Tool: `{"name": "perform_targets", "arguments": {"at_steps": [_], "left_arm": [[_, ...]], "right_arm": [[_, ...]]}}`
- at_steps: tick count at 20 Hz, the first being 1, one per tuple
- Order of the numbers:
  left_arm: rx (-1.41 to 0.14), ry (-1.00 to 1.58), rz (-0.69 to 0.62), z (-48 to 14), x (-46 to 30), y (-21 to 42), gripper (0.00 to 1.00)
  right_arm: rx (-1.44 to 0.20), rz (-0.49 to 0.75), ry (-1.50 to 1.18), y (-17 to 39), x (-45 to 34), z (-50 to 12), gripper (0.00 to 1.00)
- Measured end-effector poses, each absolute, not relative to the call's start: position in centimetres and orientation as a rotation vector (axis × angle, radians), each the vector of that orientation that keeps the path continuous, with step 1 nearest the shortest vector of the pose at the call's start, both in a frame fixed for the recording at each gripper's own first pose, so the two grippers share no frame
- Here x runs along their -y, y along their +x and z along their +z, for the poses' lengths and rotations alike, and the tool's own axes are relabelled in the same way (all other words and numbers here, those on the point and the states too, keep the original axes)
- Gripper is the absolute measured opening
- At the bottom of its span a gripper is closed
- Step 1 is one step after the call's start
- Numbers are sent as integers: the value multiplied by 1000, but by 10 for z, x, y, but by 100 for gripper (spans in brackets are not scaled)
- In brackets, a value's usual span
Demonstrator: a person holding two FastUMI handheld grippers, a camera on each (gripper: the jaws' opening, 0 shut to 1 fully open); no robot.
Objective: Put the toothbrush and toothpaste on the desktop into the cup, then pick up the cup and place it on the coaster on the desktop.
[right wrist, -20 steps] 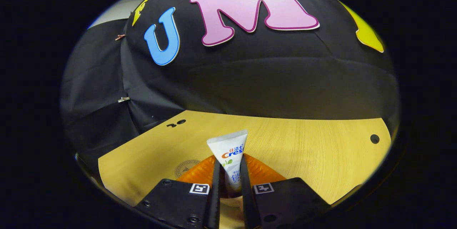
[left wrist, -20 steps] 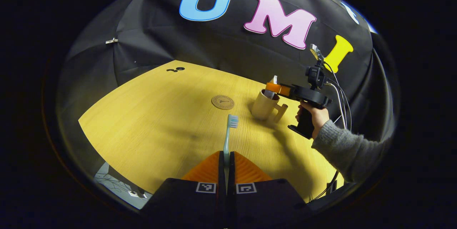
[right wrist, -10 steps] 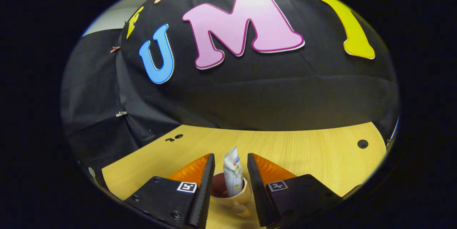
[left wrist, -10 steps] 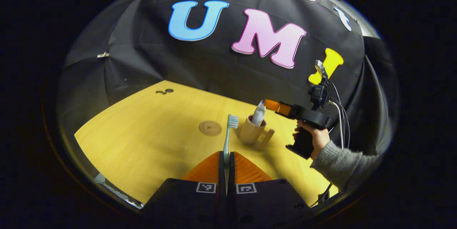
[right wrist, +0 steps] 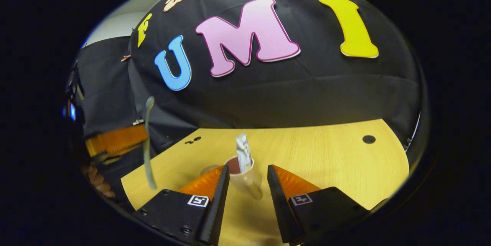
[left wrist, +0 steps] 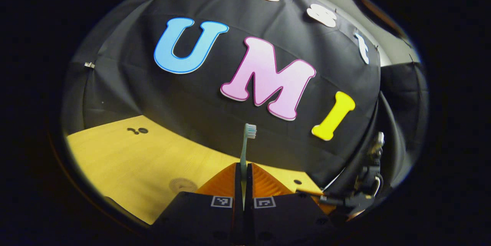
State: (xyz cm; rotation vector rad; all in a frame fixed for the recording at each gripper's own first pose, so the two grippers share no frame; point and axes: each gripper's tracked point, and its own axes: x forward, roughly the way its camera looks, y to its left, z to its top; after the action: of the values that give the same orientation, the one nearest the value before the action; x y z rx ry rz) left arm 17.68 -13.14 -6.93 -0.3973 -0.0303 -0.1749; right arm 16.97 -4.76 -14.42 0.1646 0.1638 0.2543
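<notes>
- Your left gripper (left wrist: 243,169) is clamped on the toothbrush (left wrist: 245,147); bristle end points straight ahead of the fingers, up off the desk (left wrist: 126,157)
- Coaster (left wrist: 183,184) sits on the desk below it, just left of its fingers
- Your right gripper (right wrist: 245,179) is spread, holding nothing
- Cup (right wrist: 242,179) stands just ahead between its fingers; toothpaste (right wrist: 243,153) upright inside; handle faces you

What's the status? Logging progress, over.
Left tongs shut on toothbrush, raised. Right tongs open, empty. Toothpaste standing in cup. Nothing blocking cup.
</notes>
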Motion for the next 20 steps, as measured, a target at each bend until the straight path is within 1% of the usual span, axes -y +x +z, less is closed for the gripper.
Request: {"name": "perform_targets", "arguments": {"at_steps": [5,8,14,20], "left_arm": [[140,-467,-188,-51,141,234,6],[148,-502,-183,-62,150,265,6],[88,-494,-140,-118,159,314,6],[70,-417,-88,-163,154,337,6]], "right_arm": [[-239,227,199,140,62,-188,61],[-277,204,241,127,71,-207,61],[-318,160,256,114,90,-228,61],[-327,140,241,112,101,-235,61]]}}
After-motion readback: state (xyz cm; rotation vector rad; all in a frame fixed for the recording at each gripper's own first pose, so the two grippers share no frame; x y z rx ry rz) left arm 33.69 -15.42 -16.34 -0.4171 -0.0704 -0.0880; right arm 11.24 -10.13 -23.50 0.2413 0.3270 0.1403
